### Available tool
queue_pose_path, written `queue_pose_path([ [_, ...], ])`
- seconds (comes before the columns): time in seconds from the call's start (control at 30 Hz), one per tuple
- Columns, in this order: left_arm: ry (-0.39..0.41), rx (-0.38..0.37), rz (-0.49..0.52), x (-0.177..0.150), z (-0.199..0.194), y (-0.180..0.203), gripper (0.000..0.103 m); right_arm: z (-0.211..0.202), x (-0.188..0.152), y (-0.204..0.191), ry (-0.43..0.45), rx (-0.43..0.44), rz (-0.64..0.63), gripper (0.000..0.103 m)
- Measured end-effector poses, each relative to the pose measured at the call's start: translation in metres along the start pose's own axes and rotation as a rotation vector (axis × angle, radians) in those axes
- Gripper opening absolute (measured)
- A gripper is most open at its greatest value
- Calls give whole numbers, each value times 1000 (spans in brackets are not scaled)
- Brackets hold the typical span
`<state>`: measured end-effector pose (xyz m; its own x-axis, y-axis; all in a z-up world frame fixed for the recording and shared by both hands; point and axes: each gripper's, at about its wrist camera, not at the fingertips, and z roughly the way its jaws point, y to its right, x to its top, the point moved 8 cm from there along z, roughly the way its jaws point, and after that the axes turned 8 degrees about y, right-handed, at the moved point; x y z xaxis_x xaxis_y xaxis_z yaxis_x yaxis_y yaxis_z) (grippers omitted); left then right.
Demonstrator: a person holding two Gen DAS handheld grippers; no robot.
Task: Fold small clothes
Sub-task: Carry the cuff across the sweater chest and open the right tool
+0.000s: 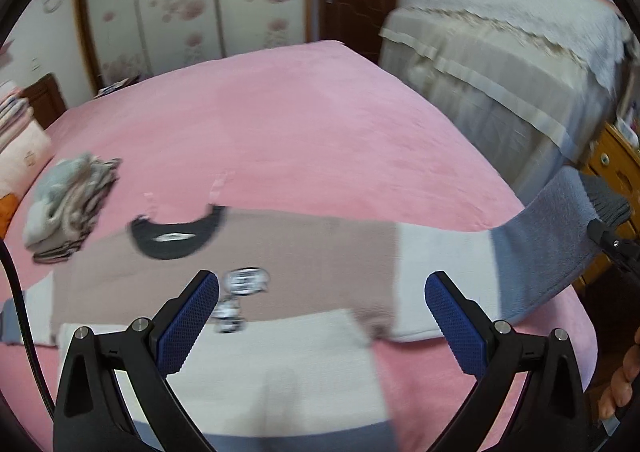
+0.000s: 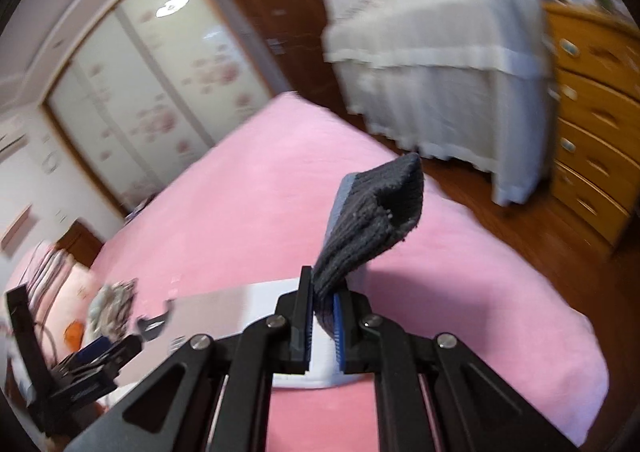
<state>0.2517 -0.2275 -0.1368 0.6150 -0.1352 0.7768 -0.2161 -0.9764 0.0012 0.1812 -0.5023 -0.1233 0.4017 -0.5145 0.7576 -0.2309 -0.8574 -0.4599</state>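
Pink bedding point(image 1: 304, 124) is spreading out beneath and beyond both tongs, and a colour-block sweater point(image 1: 280, 252) in dusty brown, cream and grey-blue is lying flat on it, chest up, directly ahead of the left gripper point(image 1: 322, 316), whose blue-padded jaws are standing wide apart with nothing between them. Off to that gripper's right, the sweater's sleeve is rising off the bed toward the right gripper point(image 2: 323, 322), which is pinching the dark ribbed cuff point(image 2: 372, 220) between nearly closed jaws, the cuff sticking up past its fingertips, while a pile of folded clothes point(image 1: 70, 208) is sitting well to the left.
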Motion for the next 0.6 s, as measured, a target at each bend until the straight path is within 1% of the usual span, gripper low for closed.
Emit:
queue_pose_path([
  [0.03, 0, 8, -11, 0, -5, -14, 103, 2, -2, -22, -8, 36, -26, 8],
  [0.1, 1, 15, -42, -3, -16, -46, 103, 7, -9, -54, -28, 84, -67, 8],
  [0.13, 3, 10, -52, -4, -19, -57, 103, 11, -17, -77, -42, 114, -99, 8],
  [0.17, 4, 13, -60, -6, -22, -68, 103, 15, -24, -92, -54, 133, -122, 8],
  [0.23, -4, 47, -73, -15, -27, -96, 103, 25, -43, -123, -85, 164, -168, 8],
  [0.3, -26, 64, -92, -28, -26, -119, 103, 38, -63, -143, -127, 188, -191, 8],
  [0.43, -82, 77, -126, -60, -18, -151, 103, 71, -122, -183, -237, 214, -237, 8],
  [0.53, -125, 98, -143, -81, -9, -170, 103, 88, -167, -203, -316, 225, -275, 8],
  [0.6, -141, 106, -148, -92, -5, -179, 103, 97, -192, -211, -355, 212, -320, 8],
])
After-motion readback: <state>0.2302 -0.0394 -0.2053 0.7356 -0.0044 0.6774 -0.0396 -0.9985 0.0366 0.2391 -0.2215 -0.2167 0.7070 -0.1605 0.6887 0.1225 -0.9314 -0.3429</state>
